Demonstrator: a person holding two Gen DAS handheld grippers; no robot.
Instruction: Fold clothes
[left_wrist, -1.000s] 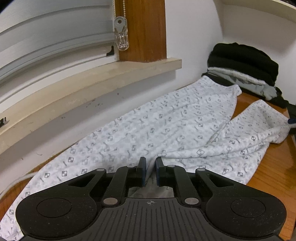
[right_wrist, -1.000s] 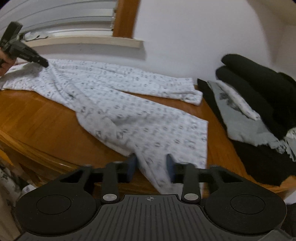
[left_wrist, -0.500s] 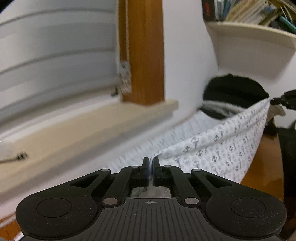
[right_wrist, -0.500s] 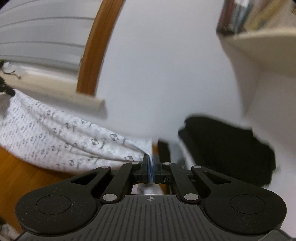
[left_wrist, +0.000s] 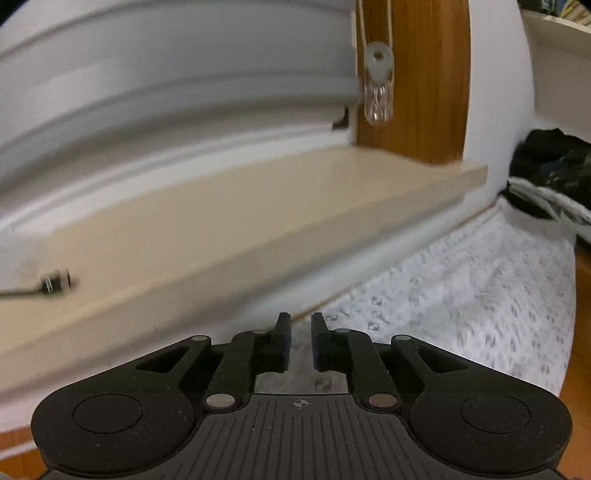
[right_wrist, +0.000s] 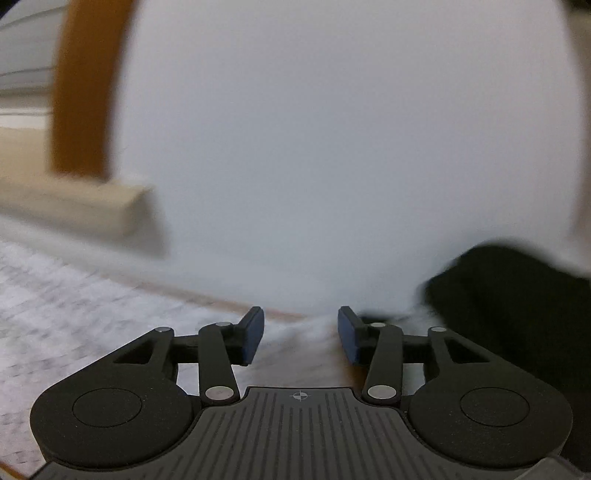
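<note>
L hand-held gripper (left_wrist: 300, 328): jaws parted by a narrow gap, blue pads facing each other, nothing pinched btwn the tips; body level, pointing fwd and low. R hand-held gripper (right_wrist: 301, 332): jaws spread wide, much wider than the L, pads angled slightly outward, nothing btwn them; also level and low. R view heavily blurred. No hand or sleeve visible in either view.

R gripper (right_wrist: 300, 334) spread wide w/ nothing between, over blurry patterned cloth (right_wrist: 74, 321); black clothes (right_wrist: 517, 295) at right.
</note>
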